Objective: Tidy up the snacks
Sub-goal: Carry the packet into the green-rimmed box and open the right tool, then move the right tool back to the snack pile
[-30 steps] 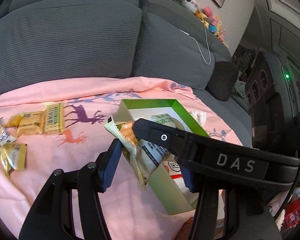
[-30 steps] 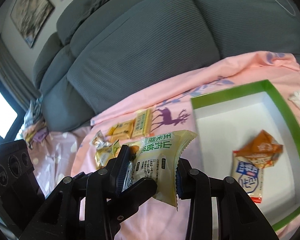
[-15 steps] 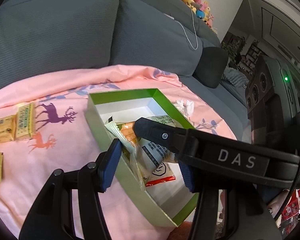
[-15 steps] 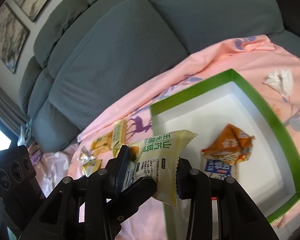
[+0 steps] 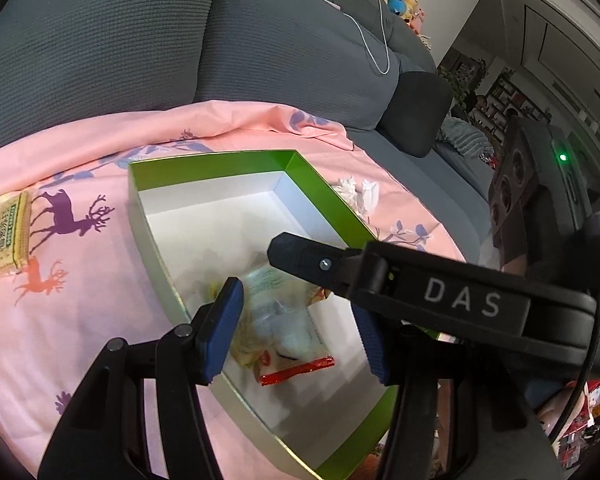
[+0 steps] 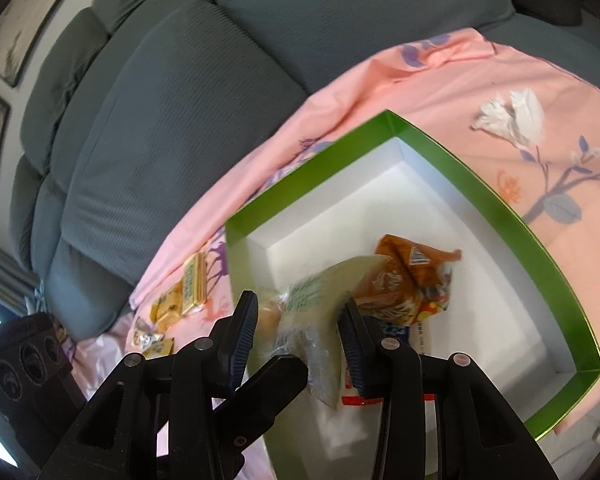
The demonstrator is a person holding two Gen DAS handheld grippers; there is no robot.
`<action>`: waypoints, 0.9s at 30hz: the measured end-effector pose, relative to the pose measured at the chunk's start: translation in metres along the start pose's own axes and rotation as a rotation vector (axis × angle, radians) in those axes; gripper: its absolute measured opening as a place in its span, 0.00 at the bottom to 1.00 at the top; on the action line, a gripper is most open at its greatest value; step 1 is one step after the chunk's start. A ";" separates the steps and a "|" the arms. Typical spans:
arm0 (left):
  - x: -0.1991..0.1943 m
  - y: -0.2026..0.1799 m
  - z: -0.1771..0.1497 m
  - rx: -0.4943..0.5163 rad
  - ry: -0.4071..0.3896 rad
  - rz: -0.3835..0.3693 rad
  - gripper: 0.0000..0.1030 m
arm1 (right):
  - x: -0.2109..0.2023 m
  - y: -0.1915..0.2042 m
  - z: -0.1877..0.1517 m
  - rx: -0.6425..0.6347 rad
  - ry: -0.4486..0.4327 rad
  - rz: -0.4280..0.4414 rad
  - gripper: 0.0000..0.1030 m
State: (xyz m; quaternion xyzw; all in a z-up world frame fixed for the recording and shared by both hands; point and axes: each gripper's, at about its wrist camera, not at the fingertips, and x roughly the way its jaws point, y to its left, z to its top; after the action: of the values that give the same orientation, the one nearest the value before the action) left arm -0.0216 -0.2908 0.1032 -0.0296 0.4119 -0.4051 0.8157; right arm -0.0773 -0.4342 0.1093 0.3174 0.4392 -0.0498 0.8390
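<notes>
1. A pale yellow-green plastic snack packet [image 6: 320, 312] is clamped between the blue pads of the right gripper [image 6: 298, 340] (blurred in both views) and is held over the green-rimmed white cardboard box [image 6: 500, 208].
2. The left gripper [image 5: 296, 330] is seen with jaws apart, nothing pressed between them.
3. An orange crinkled snack bag [image 6: 408, 264] lies inside the box.
4. Small yellow wrapped biscuits [image 6: 188, 288] are left on the pink deer-print cloth [image 5: 80, 320], beside the box.
</notes>
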 end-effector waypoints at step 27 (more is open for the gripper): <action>-0.153 0.183 -0.077 -0.273 -0.105 0.464 0.97 | 0.003 0.092 -0.021 -0.216 -0.140 -0.076 0.84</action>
State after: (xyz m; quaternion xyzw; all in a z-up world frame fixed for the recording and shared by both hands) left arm -0.0098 -0.0414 0.0822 -0.0653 0.4156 -0.1458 0.8954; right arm -0.0570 -0.3484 0.1426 0.2039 0.3943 -0.0558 0.8943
